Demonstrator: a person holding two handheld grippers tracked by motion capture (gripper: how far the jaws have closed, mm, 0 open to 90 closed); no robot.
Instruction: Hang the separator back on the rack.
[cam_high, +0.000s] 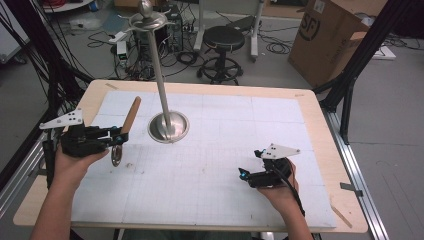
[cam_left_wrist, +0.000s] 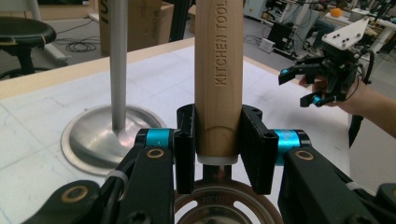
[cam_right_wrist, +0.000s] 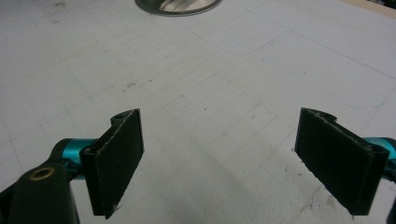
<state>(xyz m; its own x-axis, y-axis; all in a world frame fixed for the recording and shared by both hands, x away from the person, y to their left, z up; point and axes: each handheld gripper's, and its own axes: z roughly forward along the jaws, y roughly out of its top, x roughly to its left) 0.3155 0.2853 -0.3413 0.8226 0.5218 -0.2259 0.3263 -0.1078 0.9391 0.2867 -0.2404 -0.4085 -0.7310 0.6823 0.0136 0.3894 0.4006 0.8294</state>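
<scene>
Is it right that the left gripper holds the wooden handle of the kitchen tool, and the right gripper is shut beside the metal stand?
Not quite. The right gripper is open: the right gripper view shows its jaws wide apart above the mat. It is also apart from the metal stand. The left gripper does hold the wooden handle.

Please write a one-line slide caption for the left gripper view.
Left gripper clamps a wooden-handled kitchen tool beside a steel stand.
</scene>
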